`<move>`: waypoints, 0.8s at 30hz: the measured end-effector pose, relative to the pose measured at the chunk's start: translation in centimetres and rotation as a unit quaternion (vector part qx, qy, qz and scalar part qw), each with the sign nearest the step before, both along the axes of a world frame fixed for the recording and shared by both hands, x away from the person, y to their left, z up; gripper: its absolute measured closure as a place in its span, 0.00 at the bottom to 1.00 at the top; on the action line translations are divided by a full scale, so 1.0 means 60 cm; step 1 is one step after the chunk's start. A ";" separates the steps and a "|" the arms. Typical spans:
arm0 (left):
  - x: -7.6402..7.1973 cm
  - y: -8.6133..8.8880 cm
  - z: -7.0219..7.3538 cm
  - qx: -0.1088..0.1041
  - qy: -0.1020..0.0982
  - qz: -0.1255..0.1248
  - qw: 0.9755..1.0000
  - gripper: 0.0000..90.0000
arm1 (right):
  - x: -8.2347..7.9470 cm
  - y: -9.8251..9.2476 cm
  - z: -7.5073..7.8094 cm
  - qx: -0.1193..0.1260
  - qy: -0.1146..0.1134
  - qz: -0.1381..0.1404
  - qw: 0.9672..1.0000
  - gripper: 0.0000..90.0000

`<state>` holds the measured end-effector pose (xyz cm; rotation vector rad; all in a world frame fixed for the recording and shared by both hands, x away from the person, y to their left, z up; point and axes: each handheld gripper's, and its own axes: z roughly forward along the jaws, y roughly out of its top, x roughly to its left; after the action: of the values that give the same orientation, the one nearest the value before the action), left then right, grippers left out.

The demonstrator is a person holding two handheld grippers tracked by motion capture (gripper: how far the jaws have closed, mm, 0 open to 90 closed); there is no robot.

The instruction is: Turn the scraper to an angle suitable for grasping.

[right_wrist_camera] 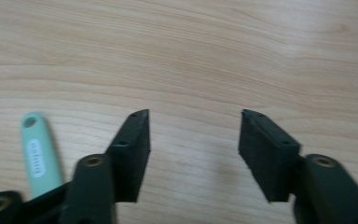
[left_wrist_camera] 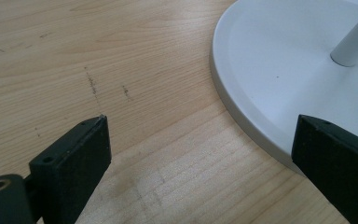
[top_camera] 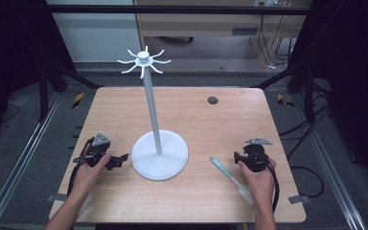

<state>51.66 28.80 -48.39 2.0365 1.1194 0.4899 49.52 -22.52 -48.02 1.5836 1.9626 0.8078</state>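
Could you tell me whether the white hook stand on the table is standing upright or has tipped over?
Upright: the stand has its round base flat on the table, its pole rising straight to the hooks on top.

I work at a pale wooden table (top_camera: 206, 120) with rounded corners. A small dark round grommet (top_camera: 212, 100) sits in its top at about one o'clock from the middle. Close up, the wood shows a few dark scuff marks (left_wrist_camera: 92, 85). Off the table, at ten o'clock, a yellow-and-black tape strip (top_camera: 78, 99) lies on the grey floor, and a second strip (top_camera: 281, 99) lies at two o'clock. Black cables (top_camera: 311, 175) loop over the floor at four o'clock. A metal rail (top_camera: 19, 167) runs along the floor at nine o'clock. At twelve o'clock, well beyond the table, stands a light wooden cabinet (top_camera: 196, 19).
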 end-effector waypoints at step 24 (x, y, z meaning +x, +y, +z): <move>-0.001 -0.004 0.000 0.004 0.001 -0.007 1.000 0.05 | -0.012 0.093 -0.005 -0.035 0.044 0.119 0.991 1.00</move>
<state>51.60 28.55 -48.40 2.0504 1.1058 0.4861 48.81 -16.96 -48.35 1.3830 2.2482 0.7619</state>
